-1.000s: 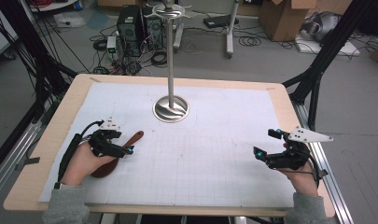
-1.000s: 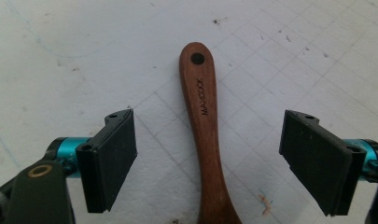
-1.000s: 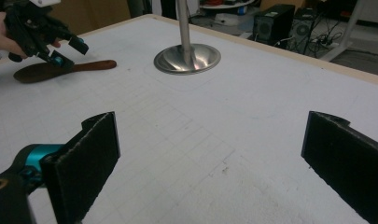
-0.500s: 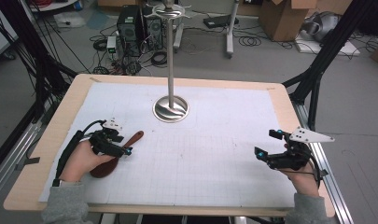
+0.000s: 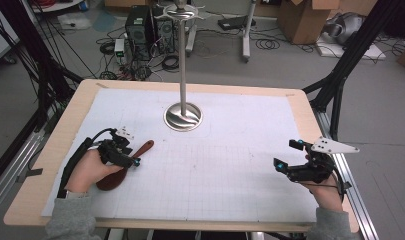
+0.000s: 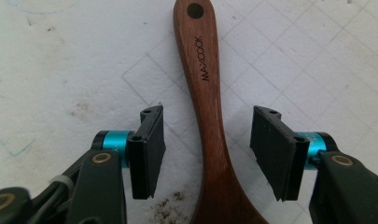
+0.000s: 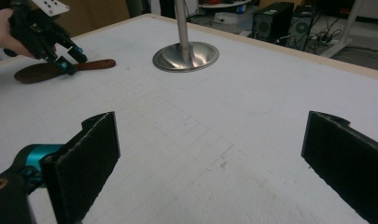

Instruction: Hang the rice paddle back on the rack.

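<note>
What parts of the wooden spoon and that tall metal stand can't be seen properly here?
- Wooden spoon: in the left gripper view its bowl runs off the bottom edge; in the high view the left gripper and hand cover much of it.
- Metal stand: both the high view and the right gripper view cut off its top at the upper edge.
- Brand lettering on the spoon's handle: too small in the high view.

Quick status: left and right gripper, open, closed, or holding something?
Left gripper: open, jaws just been closing around the brown wooden spoon handle, pads not touching it yet.
Right gripper: open, nothing between its jaws.
</note>
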### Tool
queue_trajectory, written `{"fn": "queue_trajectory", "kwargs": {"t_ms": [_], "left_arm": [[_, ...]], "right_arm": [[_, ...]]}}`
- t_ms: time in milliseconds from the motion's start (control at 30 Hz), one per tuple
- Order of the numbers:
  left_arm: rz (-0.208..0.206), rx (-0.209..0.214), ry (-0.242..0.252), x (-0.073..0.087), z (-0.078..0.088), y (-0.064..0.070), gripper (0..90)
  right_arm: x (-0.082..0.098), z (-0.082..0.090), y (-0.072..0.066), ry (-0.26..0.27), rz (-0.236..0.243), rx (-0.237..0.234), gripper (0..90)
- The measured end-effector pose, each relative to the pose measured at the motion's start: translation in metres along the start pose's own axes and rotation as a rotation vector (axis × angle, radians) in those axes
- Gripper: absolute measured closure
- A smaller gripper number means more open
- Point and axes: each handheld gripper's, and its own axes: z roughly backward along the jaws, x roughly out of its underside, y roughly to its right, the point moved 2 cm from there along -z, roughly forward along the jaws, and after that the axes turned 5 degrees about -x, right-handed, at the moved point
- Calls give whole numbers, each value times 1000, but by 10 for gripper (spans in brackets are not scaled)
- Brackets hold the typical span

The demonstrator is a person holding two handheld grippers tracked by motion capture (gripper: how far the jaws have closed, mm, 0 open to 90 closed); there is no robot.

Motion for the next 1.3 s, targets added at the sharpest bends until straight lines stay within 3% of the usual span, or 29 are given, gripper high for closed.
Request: {"fn": "queue_trajectory", "kwargs": {"t_ms": [533, 800, 900, 967, 1000, 1067, 1300], "left_arm": [[11, 0, -38, -1, 2, -3, 615], [-8, 12, -42, -2, 3, -1, 717], [6, 9, -39, -2, 2, -1, 732], [40, 4, -43, -2, 2, -2, 752], [25, 5, -42, -2, 3, -3, 772], [37, 4, -38, -1, 3, -2, 773], [17, -20, -29, -2, 4, -1, 775]], "right_arm": [[1, 0, 0, -11, -8, -1, 29], [2, 0, 0, -14, -9, -2, 29], [2, 0, 0, -13, -8, -1, 29], [2, 0, 0, -14, -10, 1, 29], [2, 0, 1, -14, -12, 3, 29], [3, 0, 1, -19, -15, 3, 29], [2, 2, 1, -9, -10, 4, 29]]}}
